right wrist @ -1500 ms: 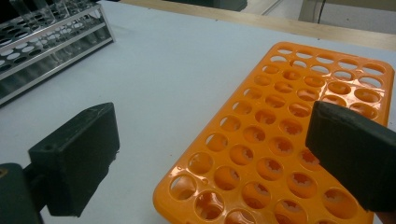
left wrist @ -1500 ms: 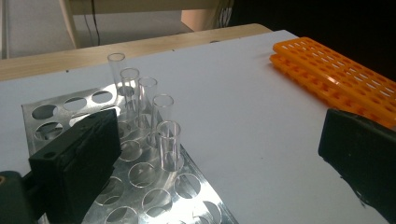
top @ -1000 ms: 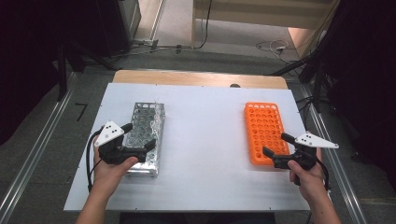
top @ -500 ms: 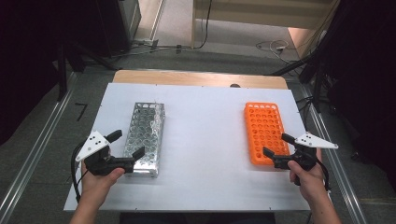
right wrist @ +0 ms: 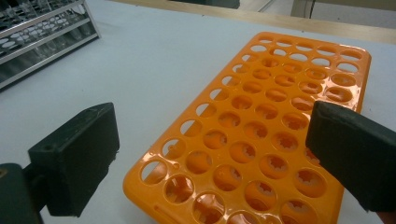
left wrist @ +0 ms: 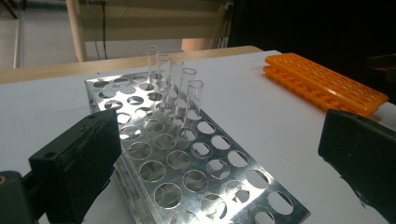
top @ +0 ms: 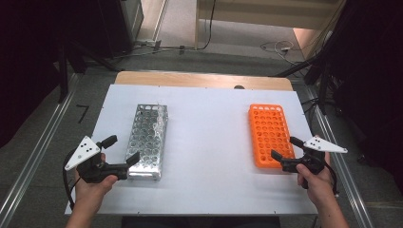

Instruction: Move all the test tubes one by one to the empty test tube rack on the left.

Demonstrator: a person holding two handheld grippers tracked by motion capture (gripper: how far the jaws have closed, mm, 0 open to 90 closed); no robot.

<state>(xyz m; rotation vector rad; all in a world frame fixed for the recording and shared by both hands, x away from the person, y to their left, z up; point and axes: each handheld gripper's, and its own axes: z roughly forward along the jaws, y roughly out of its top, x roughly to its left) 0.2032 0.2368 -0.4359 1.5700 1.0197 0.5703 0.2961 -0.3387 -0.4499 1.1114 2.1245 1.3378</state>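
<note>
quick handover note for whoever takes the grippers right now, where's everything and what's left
Left gripper: open, holding nothing, at the near end of the metal rack.
Right gripper: open, holding nothing, at the near end of the orange rack.
Glass tubes: five, upright in a row at the metal rack's far end.
Done: nothing moved that I can see; the orange rack's holes look empty.
Left: probably carry the tubes over to the orange rack, one at a time.
</note>
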